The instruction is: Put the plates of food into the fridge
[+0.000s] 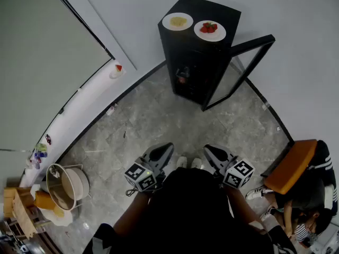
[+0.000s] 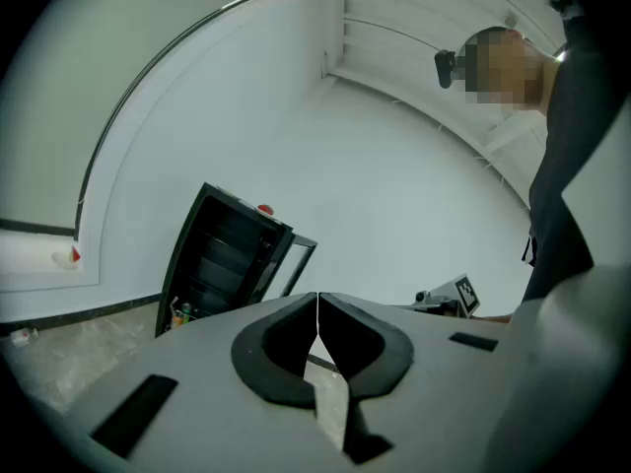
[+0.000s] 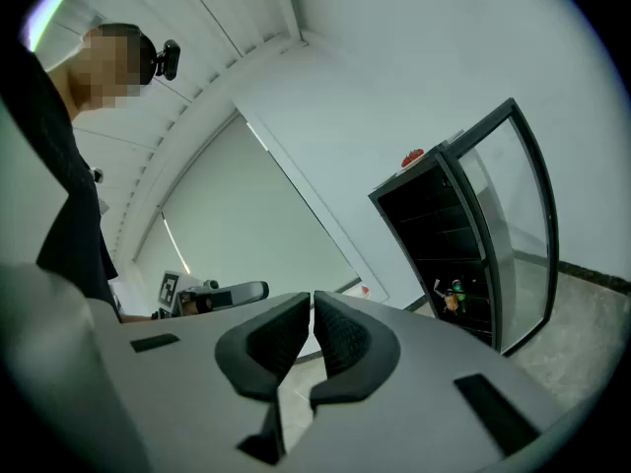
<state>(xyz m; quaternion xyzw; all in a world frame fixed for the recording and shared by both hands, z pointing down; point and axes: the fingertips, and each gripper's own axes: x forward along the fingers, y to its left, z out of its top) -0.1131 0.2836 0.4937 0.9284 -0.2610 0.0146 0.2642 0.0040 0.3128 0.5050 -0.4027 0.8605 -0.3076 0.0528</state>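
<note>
Plates of food (image 1: 178, 21) atop open fridge (image 1: 217, 11), left gripper (image 1: 161, 153) and right gripper (image 1: 214, 155) held low, both clenched empty.

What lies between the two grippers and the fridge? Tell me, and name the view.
Only grey stone floor lies between the left gripper, the right gripper and the fridge. The head view shows it.

Ahead of you, two white plates sit side by side atop the black fridge (image 1: 193, 62): the plate of yellow food (image 1: 178, 21) at left, the plate of red food (image 1: 210, 30) at right. Its glass door (image 1: 244, 67) stands wide open.
</note>
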